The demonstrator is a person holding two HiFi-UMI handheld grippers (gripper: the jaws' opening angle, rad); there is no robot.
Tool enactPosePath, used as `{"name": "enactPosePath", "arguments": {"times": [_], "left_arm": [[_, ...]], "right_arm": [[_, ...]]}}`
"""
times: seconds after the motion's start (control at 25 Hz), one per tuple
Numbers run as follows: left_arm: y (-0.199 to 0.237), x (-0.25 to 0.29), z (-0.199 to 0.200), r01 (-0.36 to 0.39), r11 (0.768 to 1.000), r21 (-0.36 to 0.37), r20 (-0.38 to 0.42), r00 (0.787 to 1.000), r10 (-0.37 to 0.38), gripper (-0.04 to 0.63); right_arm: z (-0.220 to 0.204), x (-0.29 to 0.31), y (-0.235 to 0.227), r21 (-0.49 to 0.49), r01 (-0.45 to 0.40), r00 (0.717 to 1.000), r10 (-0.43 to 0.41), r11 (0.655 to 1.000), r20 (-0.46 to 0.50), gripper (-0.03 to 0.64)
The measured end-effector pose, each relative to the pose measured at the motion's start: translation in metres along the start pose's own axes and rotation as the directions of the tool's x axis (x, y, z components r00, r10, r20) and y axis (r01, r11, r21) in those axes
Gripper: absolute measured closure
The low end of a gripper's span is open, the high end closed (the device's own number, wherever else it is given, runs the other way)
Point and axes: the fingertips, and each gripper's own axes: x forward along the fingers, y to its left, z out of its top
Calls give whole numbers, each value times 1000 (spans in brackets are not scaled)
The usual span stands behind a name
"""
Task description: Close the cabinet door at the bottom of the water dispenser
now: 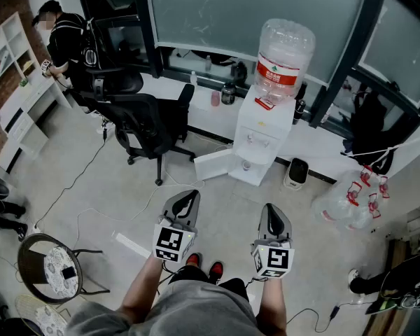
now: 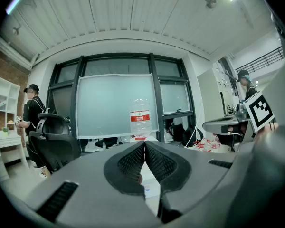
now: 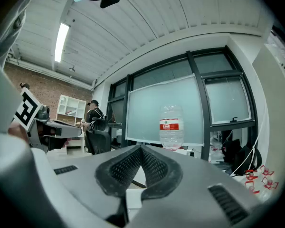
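The white water dispenser (image 1: 264, 135) stands against the window ledge with a large clear bottle (image 1: 284, 58) on top. Its bottom cabinet door (image 1: 213, 164) hangs open, swung out to the left. Both grippers are held level in front of me, a good stretch of floor short of the dispenser. My left gripper (image 1: 187, 197) is shut with nothing between its jaws, and my right gripper (image 1: 272, 213) is shut and empty too. In the left gripper view the bottle (image 2: 140, 120) rises just above the closed tips (image 2: 145, 143). The right gripper view shows the bottle (image 3: 171, 126) above its closed tips (image 3: 141, 147).
A black office chair (image 1: 145, 121) stands left of the dispenser, close to the open door. A person (image 1: 64, 39) works at the back left by white shelves. A round stool (image 1: 56, 268) is at my near left. A small dark appliance (image 1: 295, 172) and empty bottles (image 1: 344, 203) lie to the right.
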Motion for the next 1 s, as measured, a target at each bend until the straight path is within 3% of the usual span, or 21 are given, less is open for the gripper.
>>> {"name": "enactPosePath", "arguments": {"times": [0.12,0.56,1.0], "left_arm": [[2,0,5,-18,1000,3,36,999,18,572],[29,15,0,-73,997,-15,27,997,74,572],[127,89,-5,-88,996,-33,10,996,89,572]], "right_arm": [[-1,0,0,10,-4,1000,4,1000,1,600],[-4,38,11,0,-68,998,68,998,-4,600],[-6,164,35,11,-94,995,94,996,-22,600]]}}
